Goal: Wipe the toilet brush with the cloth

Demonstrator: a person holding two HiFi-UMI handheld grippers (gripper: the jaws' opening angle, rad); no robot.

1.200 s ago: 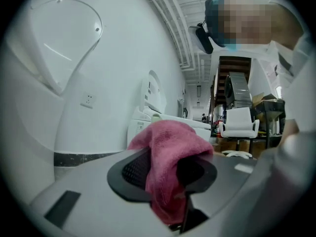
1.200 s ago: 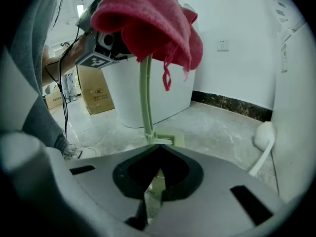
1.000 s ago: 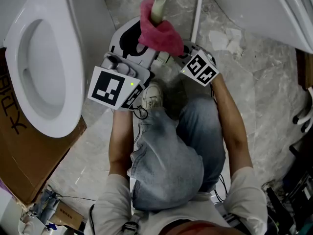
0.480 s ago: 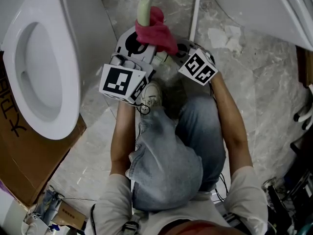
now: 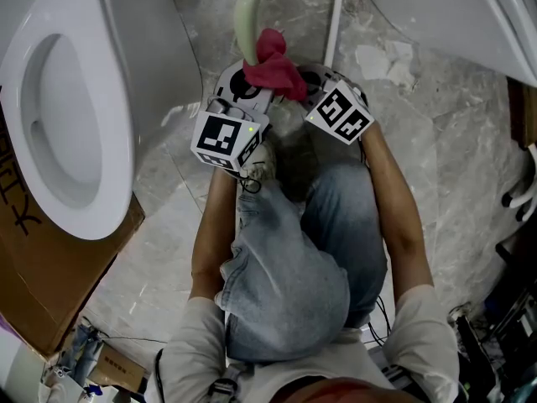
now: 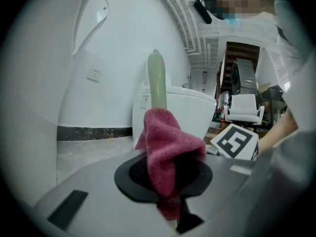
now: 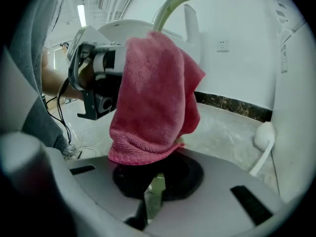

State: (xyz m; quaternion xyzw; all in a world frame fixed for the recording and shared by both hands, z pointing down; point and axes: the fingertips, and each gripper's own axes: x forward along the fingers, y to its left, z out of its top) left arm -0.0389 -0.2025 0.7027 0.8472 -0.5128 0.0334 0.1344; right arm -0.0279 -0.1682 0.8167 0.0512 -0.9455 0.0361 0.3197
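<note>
A pale green toilet brush handle point(image 5: 246, 15) stands upright in front of my knees. A pink cloth point(image 5: 273, 64) is bunched around it, below its bare top. My left gripper point(image 5: 254, 84) has just been closing its jaws, and in the left gripper view point(image 6: 170, 201) they are shut on the cloth point(image 6: 168, 152) wrapped round the handle point(image 6: 157, 80). My right gripper point(image 5: 295, 89) comes in from the right, lower down. In the right gripper view point(image 7: 153, 196) its jaws pinch the green shaft point(image 7: 157, 189) just under the hanging cloth point(image 7: 153, 98). The brush head is hidden.
A white toilet bowl point(image 5: 75, 99) fills the left side, with a cardboard box point(image 5: 42, 284) below it. A white pipe point(image 5: 336, 19) and crumpled tissue point(image 5: 382, 64) lie on the marble floor behind. Another white fixture point(image 5: 453, 15) stands top right. My jeans-clad legs point(image 5: 294, 267) are close underneath.
The left gripper has slid down the handle with the cloth and its jaws have narrowed. The cloth is more bunched, and more bare handle shows above it. The right gripper has stayed put.
</note>
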